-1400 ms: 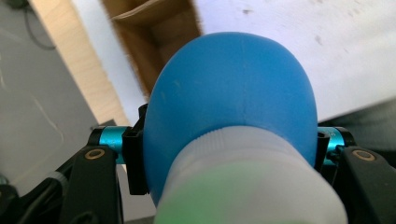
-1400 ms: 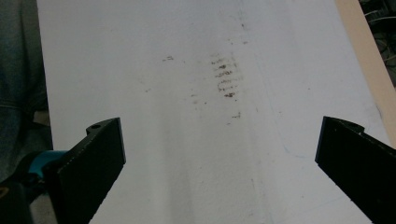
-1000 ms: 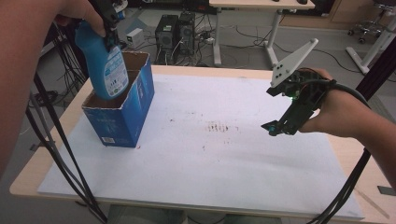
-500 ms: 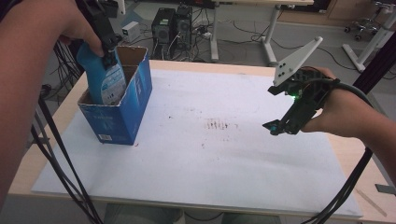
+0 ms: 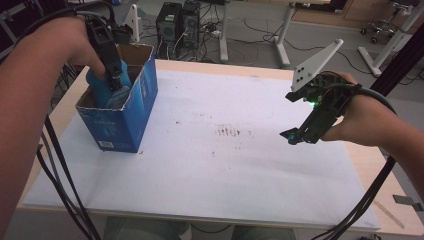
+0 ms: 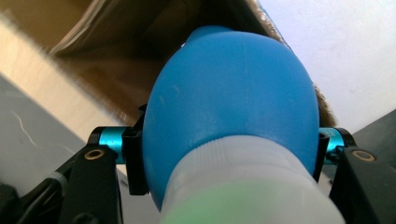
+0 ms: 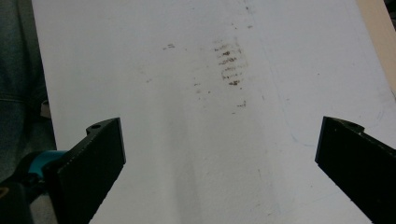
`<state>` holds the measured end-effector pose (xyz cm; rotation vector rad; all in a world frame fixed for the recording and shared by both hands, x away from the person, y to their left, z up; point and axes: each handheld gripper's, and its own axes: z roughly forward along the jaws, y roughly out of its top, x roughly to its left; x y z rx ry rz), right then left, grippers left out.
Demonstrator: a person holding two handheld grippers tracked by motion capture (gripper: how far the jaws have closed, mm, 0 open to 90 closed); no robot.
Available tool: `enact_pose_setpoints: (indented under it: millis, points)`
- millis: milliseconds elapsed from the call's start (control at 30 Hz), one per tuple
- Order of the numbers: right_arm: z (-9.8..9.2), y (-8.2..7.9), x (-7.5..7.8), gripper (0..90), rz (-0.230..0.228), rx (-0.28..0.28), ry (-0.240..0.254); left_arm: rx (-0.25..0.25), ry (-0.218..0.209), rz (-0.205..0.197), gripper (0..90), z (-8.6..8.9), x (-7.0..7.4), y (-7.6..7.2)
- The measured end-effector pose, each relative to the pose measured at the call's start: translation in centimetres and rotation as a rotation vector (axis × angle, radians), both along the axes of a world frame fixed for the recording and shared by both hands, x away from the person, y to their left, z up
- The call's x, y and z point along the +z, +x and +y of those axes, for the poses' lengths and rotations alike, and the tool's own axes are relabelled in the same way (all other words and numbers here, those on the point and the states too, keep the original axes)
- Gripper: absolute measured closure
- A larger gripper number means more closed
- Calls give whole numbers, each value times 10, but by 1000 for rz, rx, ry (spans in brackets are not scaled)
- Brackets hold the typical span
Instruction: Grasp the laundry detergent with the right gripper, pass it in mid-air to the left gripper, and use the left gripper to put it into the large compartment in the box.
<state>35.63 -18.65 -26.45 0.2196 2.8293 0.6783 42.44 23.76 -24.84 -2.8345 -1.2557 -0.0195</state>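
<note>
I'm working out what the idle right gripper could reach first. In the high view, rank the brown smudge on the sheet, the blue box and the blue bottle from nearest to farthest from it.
From the right gripper:
1. Brown smudge, mid-sheet, just to its left.
2. Blue box, far left of the table.
3. Blue bottle, inside that box, clamped by the left gripper; box and bottle overlap, so the bottle is only slightly farther.

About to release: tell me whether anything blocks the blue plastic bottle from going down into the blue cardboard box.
Nothing visible does. The left gripper is shut on the blue plastic bottle, already partly inside the open-topped blue cardboard box. What shows of the box's brown inside around the bottle looks bare; its bottom is hidden.
</note>
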Motion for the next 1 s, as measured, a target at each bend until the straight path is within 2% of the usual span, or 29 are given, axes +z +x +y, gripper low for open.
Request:
enact_pose_setpoints:
  millis: [33, 167, 300, 333, 367, 467, 567, 867, 1000]
  points:
    - [0, 0, 0, 6, 1, -4, -5, 0, 0, 0, 378, 0, 0, 0]
    - [2, -1, -1, 6, 7, -2, -15, -80, 18, 38, 378, -2, -14, 0]
    - [3, -1, -3, 7, 7, -7, -17, -162, 10, 41, 378, -4, -27, -1]
    - [3, -1, -4, 7, 11, -10, -21, -165, 5, 33, 378, -5, -30, -1]
    - [3, -1, -4, 7, 11, -10, -21, -188, 17, 35, 378, -5, -32, -1]
    - [4, 0, -7, 7, 17, -10, -26, -205, 23, 13, 378, -4, -37, -1]
    - [8, 0, -9, 7, 21, -9, -31, -210, 23, 9, 378, 0, -43, 0]
    - [12, 3, -12, 6, 22, -5, -38, -211, -14, 7, 371, 3, -42, 4]
    - [12, 3, -13, 6, 20, -5, -39, -204, -21, 3, 306, 3, -39, 5]
